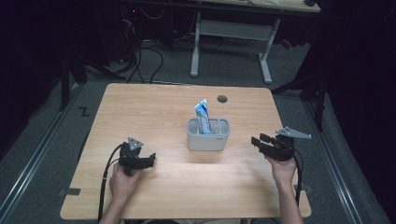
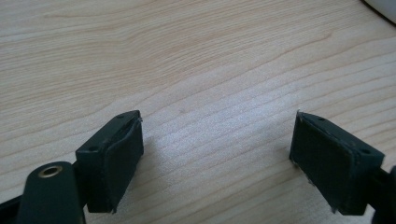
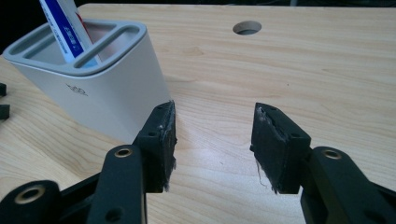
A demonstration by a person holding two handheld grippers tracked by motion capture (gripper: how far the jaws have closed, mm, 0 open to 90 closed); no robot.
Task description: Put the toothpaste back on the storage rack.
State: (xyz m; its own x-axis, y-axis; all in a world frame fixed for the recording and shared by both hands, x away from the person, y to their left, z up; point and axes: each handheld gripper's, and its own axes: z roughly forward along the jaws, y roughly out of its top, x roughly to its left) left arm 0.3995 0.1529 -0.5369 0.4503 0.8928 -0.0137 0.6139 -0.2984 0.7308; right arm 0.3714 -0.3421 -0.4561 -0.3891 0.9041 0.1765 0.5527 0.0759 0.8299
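Both the left claw (image 1: 150,161) and right claw (image 1: 258,141) hang open, empty; toothpaste tube (image 1: 202,116) stands in holder (image 1: 208,140) (likely next grasp).

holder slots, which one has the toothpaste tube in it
The left-hand slot of the grey holder, as the high view shows it: the blue and white toothpaste tube stands in it, sticking out above the rim. The other slots look empty.

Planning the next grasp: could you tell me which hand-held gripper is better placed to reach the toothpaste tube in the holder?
Probably the right hand-held gripper: open, with the grey holder and toothpaste tube just ahead.
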